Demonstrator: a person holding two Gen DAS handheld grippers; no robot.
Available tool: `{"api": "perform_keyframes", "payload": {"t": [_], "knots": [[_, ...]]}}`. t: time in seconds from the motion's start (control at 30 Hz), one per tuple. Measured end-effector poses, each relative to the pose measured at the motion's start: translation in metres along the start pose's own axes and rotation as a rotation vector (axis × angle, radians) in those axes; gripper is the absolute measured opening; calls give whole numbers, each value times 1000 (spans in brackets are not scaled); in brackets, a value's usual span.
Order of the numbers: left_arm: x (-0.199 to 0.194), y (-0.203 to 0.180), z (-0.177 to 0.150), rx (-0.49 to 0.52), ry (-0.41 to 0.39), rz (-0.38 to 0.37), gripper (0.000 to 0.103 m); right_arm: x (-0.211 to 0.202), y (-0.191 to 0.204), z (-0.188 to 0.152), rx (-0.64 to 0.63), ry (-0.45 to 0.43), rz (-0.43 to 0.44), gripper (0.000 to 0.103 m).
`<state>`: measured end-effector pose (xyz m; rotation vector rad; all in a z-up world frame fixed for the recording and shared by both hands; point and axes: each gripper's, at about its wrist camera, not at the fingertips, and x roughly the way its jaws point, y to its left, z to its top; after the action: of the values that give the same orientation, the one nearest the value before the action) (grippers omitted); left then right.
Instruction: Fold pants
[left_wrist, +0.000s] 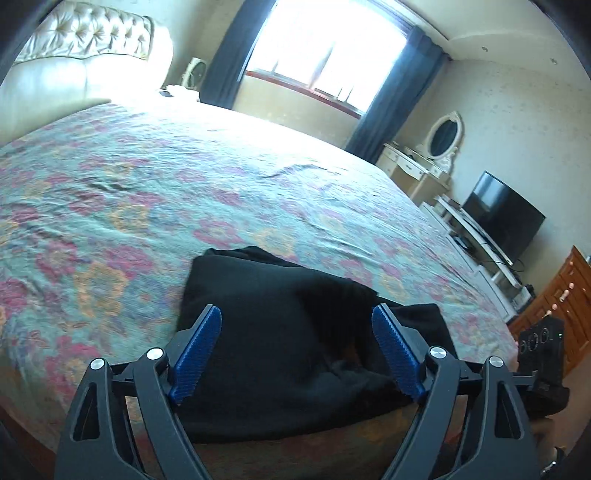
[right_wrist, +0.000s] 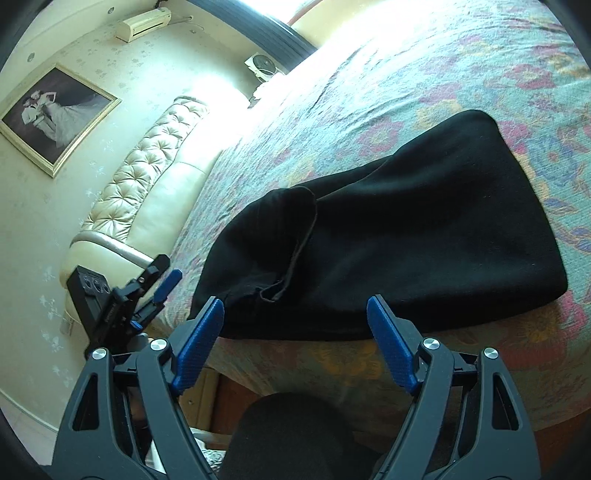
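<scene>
- I see the black pants lying folded in a thick bundle on the bed, close to its near edge, on the floral bedspread.
- My left gripper hangs just over the bundle's near side, its blue fingers spread wide with nothing between them.
- My right gripper sits at the bed's edge, its fingers likewise parted and empty, apart from the cloth.
- In the right wrist view, a hemmed end lies folded on top of the bundle, and the left gripper shows beside the pants.
- The tufted headboard stands at the bed's far end.
</scene>
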<state>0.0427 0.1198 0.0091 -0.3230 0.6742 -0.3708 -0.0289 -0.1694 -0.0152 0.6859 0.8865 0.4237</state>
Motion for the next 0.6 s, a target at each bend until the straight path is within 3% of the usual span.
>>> {"api": "perform_keyframes", "payload": {"t": [0.17, 0.33, 0.47, 0.6], "knots": [[8, 58, -12, -169, 24, 105, 83, 34, 15, 9, 48, 66, 69, 81], [15, 92, -24, -219, 47, 198, 83, 62, 25, 22, 58, 98, 24, 81], [20, 100, -36, -272, 65, 161, 83, 91, 22, 23, 120, 177, 32, 81], [23, 100, -41, -315, 67, 135, 83, 115, 26, 18, 181, 241, 131, 81]]}}
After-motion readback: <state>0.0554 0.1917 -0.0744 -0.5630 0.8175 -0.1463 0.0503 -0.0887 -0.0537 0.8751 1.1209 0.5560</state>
